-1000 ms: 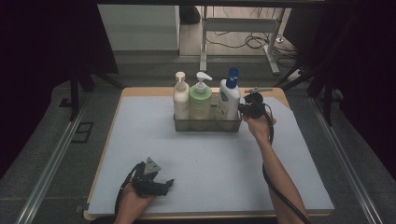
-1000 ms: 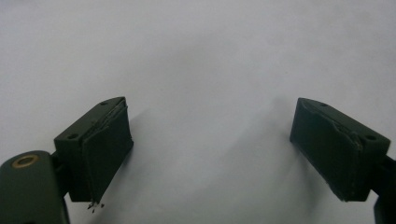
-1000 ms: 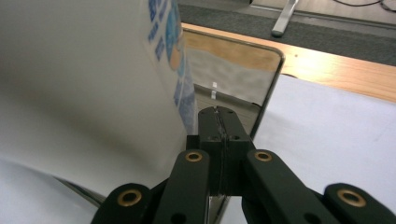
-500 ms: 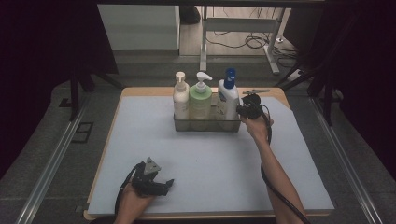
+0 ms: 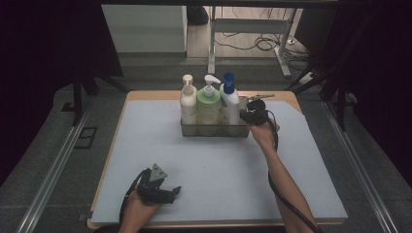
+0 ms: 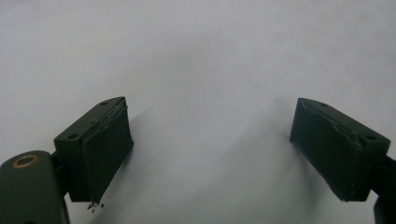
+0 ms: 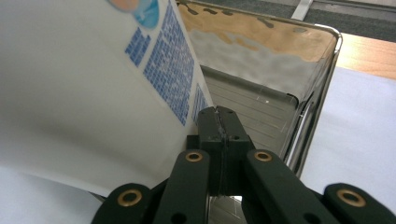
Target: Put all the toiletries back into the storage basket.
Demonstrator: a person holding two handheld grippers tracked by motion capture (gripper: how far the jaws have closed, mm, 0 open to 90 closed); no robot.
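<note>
Three bottles stand in a metal tray (image 5: 214,130) at the back of the table: a cream pump bottle (image 5: 188,103), a green pump bottle (image 5: 209,108) and a white bottle with a blue cap (image 5: 230,102). My right gripper (image 5: 245,115) is at the tray's right end, beside the white bottle. In the right gripper view the white bottle (image 7: 93,84) with blue print leans close on the left. There my right gripper (image 7: 218,113) is shut with nothing between its jaws, its tip against or just off the bottle inside the tray (image 7: 322,70). My left gripper (image 5: 171,192) rests near the front edge, open (image 6: 210,135) over bare mat.
A pale grey mat (image 5: 214,170) covers the wooden tabletop (image 5: 286,96). Metal rails (image 5: 53,170) run along both sides of the table. A desk frame and cables (image 5: 257,41) stand on the floor behind it.
My right gripper has edged slightly left, closer to the tray and the white bottle. The left gripper has stayed where it was.
</note>
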